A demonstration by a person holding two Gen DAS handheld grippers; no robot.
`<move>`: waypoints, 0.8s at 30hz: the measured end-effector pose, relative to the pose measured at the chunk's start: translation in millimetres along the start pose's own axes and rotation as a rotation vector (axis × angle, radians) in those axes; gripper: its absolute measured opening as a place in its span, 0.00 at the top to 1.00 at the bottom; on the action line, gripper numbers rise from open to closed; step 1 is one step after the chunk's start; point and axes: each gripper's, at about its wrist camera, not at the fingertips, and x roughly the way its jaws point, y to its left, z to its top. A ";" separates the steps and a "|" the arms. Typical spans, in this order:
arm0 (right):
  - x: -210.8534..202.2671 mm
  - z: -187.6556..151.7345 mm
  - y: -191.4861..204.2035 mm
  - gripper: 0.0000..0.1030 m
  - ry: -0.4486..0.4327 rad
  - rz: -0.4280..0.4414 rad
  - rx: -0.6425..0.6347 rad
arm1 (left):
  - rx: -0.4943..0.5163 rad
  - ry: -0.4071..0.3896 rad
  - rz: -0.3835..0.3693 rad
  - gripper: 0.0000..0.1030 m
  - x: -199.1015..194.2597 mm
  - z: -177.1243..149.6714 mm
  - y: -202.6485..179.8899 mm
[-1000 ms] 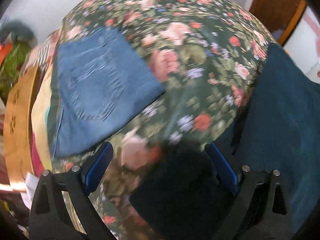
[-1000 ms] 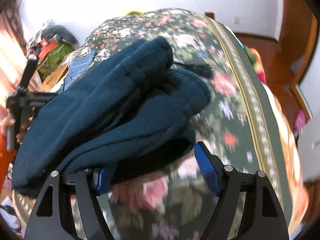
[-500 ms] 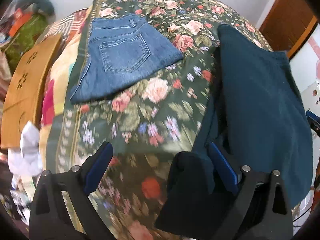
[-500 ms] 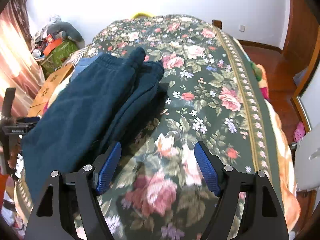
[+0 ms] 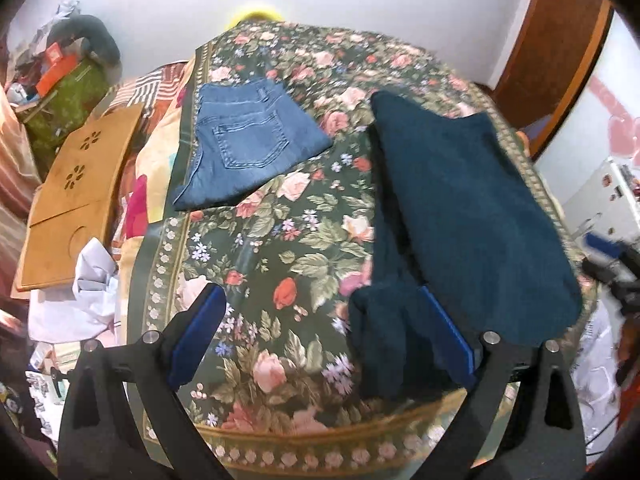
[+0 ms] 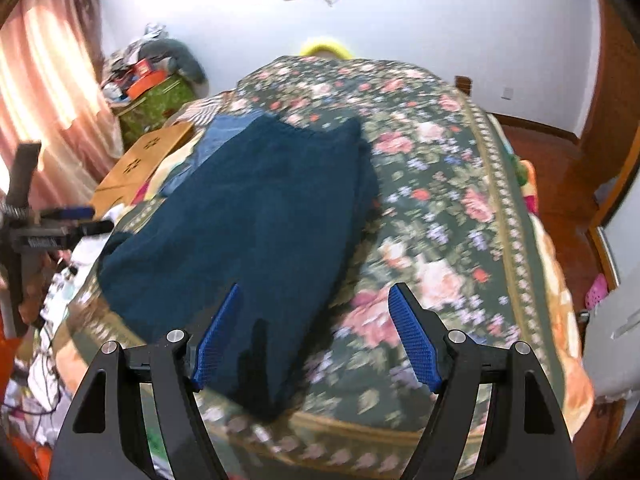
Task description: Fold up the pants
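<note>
The dark teal pants lie lengthwise on the right side of the floral bed cover, with their near end doubled into a thick lump by the bed's front edge. My left gripper hovers open above that end, and its pads press on nothing. In the right wrist view the same pants stretch away from my right gripper, which is open above their near edge. The left gripper shows at the far left there. Folded blue jeans rest at the bed's far left.
A wooden board and crumpled white cloth sit off the bed's left side, beside a cluttered green box. A brown door stands at the right. Floral cover lies bare to the right of the pants.
The teal pants, bunched up close to the right camera a second ago, now lie flat on the bed. Both grippers have drawn back and up, toward the bed's front edge.
</note>
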 end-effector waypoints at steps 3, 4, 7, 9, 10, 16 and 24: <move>15.9 -10.8 8.6 0.29 0.035 0.020 0.002 | 0.020 0.030 0.012 0.06 8.7 -9.0 -6.1; 20.0 -14.8 10.8 0.29 0.045 0.023 0.005 | 0.022 0.045 0.021 0.06 13.8 -13.0 -6.7; 26.0 -26.2 7.5 0.29 0.047 0.047 0.055 | 0.007 0.085 0.018 0.05 31.9 -28.2 -5.1; 25.8 -27.8 -1.8 0.29 0.057 0.088 0.107 | -0.036 0.082 -0.015 0.05 32.7 -31.2 2.0; 24.9 -27.5 -3.2 0.29 0.060 0.093 0.115 | -0.040 0.087 -0.020 0.05 32.1 -29.4 3.7; 11.9 -10.0 -6.7 0.29 0.024 0.020 0.052 | 0.013 0.001 0.053 0.05 15.6 7.6 1.5; 21.5 39.2 -21.7 0.29 -0.057 0.019 0.025 | 0.050 -0.065 0.008 0.05 37.5 85.0 -23.4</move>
